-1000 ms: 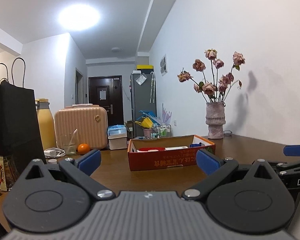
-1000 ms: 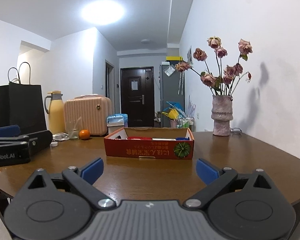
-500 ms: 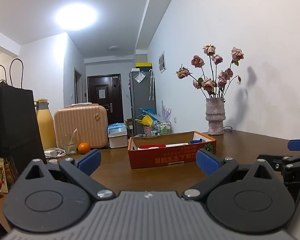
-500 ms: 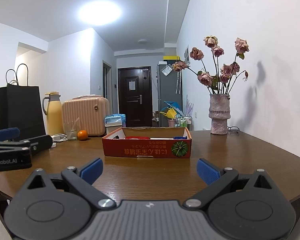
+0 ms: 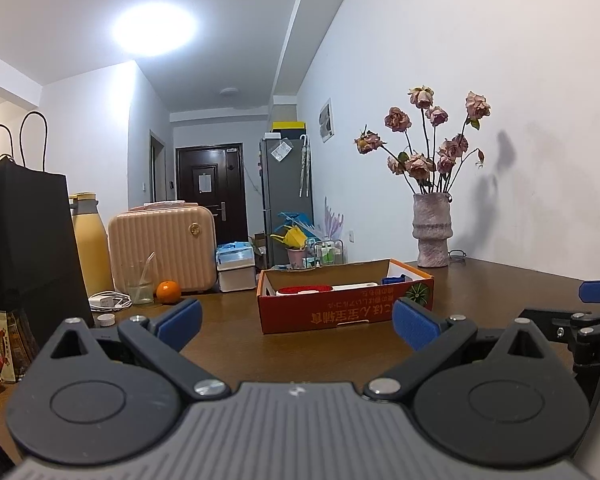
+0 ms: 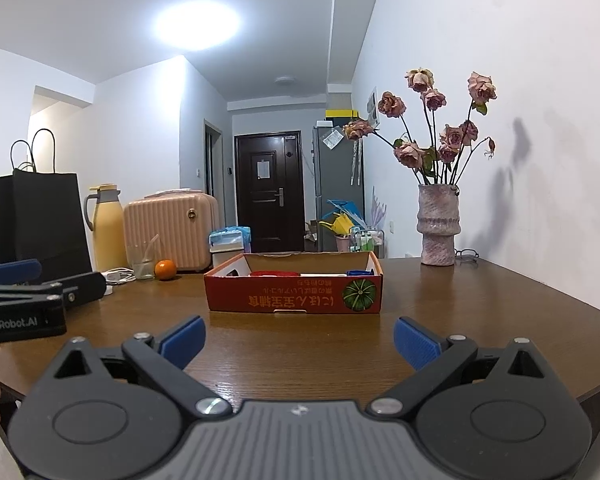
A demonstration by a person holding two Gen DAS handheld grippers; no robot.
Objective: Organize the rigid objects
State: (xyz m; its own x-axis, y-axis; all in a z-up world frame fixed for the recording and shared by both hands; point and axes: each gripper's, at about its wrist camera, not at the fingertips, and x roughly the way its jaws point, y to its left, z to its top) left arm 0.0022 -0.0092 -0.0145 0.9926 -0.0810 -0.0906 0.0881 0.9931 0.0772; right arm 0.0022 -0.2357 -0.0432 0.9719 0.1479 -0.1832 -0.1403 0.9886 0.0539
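Note:
A red cardboard box (image 5: 346,307) (image 6: 293,294) stands on the brown wooden table (image 5: 227,336) (image 6: 300,344), well ahead of both grippers. Red, white and blue items show just over its rim; what they are is hidden by the wall. My left gripper (image 5: 295,322) is open and holds nothing, hovering low over the near table. My right gripper (image 6: 297,340) is open too, with empty space between its blue pads. In the left wrist view the right gripper (image 5: 580,320) shows at the right edge. The right wrist view has the left gripper (image 6: 23,292) at its left edge.
At the back left stand a black paper bag (image 5: 23,240), a yellow flask (image 6: 107,228), a pink case (image 6: 171,228), a glass (image 6: 143,258), an orange (image 6: 165,269) and a white charger (image 5: 109,300). A vase of dried roses (image 6: 438,224) and spectacles (image 6: 466,255) sit back right by the wall.
Both grippers have drifted slightly; the box sits a little lower and nearer the middle of each view. Neither gripper has changed its opening.

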